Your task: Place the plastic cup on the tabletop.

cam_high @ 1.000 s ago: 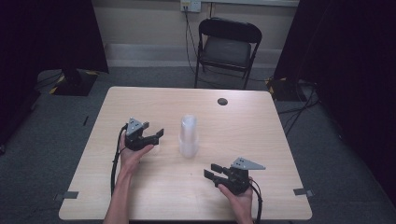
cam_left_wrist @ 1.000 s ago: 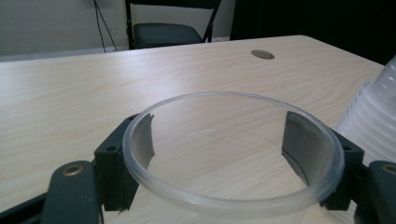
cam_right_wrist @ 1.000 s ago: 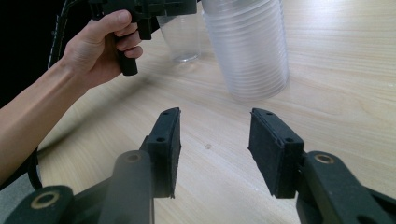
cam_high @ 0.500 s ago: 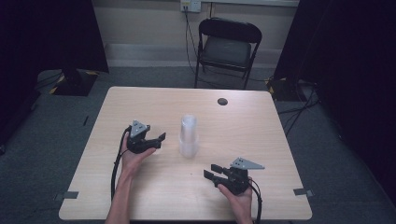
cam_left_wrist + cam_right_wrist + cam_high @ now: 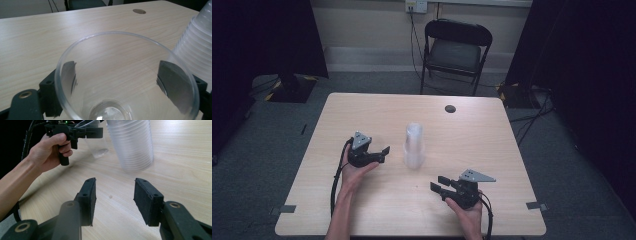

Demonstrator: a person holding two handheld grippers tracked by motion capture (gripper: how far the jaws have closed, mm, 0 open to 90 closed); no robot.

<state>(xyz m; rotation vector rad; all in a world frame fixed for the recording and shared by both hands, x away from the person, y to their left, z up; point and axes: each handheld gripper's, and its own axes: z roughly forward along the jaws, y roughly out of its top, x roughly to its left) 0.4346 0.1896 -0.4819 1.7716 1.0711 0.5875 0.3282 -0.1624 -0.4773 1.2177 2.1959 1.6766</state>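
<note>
Your left gripper's (image 5: 381,153) fingers (image 5: 68,75) have just spread wide, a single clear plastic cup (image 5: 125,82) standing between them, just left of the stack of clear cups (image 5: 414,145) on the counter (image 5: 492,140). Right of the stack and nearer you, your right gripper's (image 5: 438,186) fingers (image 5: 89,195) stand apart, empty.

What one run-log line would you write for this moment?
left gripper: jaws just opening, clear cup between them | right gripper: open, empty | cup stack: upright, mid-table
</note>
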